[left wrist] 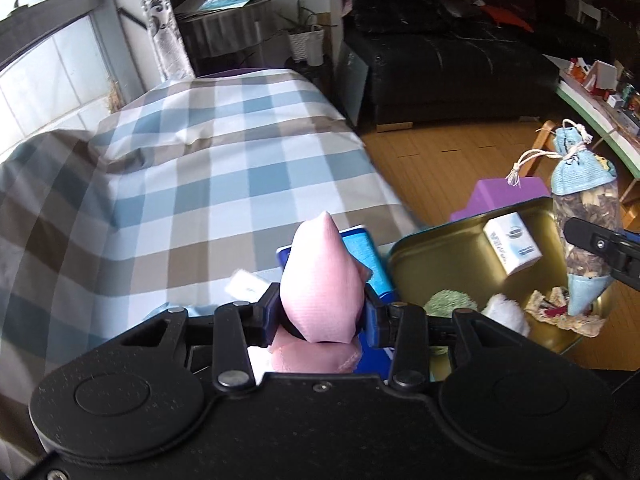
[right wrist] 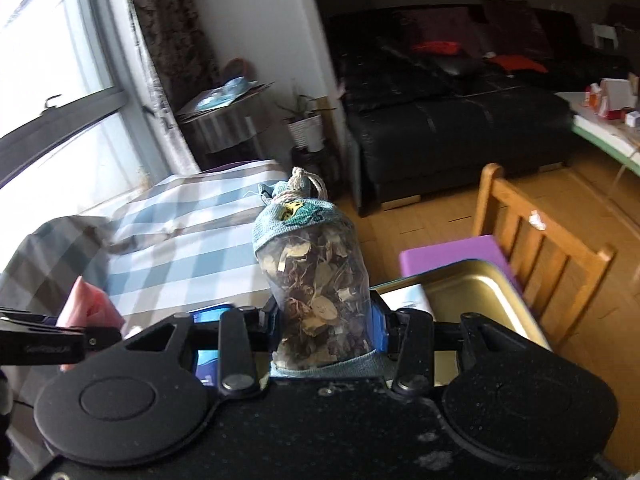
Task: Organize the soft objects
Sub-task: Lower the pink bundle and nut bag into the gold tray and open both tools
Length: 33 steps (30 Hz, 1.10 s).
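Note:
My left gripper is shut on a pink fabric pouch and holds it upright above the checked tablecloth. My right gripper is shut on a sachet of dried herbs with a blue knitted top and a string tie. In the left wrist view the sachet hangs over a gold metal tray. The tray holds a white tissue pack, a green fuzzy thing, a white fluffy thing and a small patterned cloth piece. The pink pouch shows at the left of the right wrist view.
A blue box lies on the cloth behind the pink pouch. A purple block sits behind the tray. A wooden chair, a black sofa and a cluttered green-edged table stand to the right. A window is at the left.

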Each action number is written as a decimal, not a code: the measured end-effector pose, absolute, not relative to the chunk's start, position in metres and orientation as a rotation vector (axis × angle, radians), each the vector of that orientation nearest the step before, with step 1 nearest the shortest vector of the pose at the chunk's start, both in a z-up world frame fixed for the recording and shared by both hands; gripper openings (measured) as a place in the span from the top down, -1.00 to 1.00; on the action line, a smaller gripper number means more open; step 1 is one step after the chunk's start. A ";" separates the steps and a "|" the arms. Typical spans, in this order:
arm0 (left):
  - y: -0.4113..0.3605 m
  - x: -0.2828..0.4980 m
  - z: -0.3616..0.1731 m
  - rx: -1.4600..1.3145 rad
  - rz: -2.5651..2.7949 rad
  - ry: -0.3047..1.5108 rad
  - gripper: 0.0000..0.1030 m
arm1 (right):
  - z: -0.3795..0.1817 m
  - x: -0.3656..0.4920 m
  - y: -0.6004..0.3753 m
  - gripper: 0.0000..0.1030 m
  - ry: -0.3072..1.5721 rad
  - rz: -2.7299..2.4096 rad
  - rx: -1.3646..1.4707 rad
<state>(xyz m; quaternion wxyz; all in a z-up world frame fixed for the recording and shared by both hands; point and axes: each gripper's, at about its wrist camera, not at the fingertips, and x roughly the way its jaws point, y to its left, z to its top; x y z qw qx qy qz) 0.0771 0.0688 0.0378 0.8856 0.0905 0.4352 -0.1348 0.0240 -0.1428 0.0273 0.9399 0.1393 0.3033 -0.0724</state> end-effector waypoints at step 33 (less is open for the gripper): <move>-0.077 0.114 -0.001 0.223 -0.375 0.989 -0.08 | -0.005 0.025 -0.210 0.18 0.754 -0.445 0.480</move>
